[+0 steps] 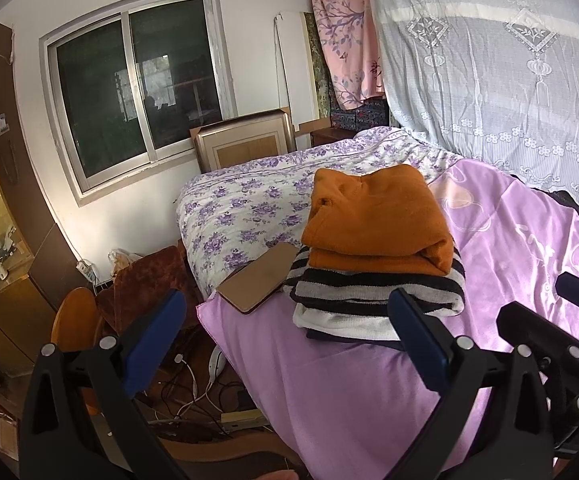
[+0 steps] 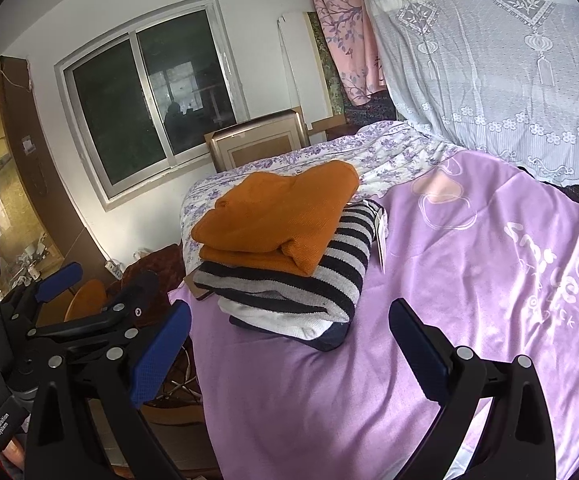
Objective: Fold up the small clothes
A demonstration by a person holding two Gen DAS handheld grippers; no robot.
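Left gripper [image 1: 289, 320] held above the near edge of the bed, jaws spread wide, nothing between the blue pads. Right gripper [image 2: 289, 328] just beside it, likewise released and empty, fingers well apart over the lilac blanket [image 2: 469, 280]. Both point toward the clothes stack, neither touching it. Stack sits on the blanket toward the bed's left side: folded orange sweater [image 1: 377, 220] on top, folded black-and-white striped garment [image 1: 377, 292] directly beneath, with a white layer and a dark layer showing at the bottom edge. In the right wrist view a white tag [image 2: 381, 240] hangs off the right side of the striped piece. A flat brown card-like sheet [image 1: 257, 280] lies against the stack's left side, partly over the blanket's edge. Beyond the stack, a purple-flowered quilt [image 1: 241, 204] covers the far end of the bed. White lace curtain [image 1: 489, 60] hangs along the right. Sliding window [image 1: 137, 84] in the far wall, dark glass. Floor left of the bed: tangled cables [image 1: 193, 392], a brown plush cloth [image 1: 145, 280], wooden cabinet [image 1: 5, 312] at far left.
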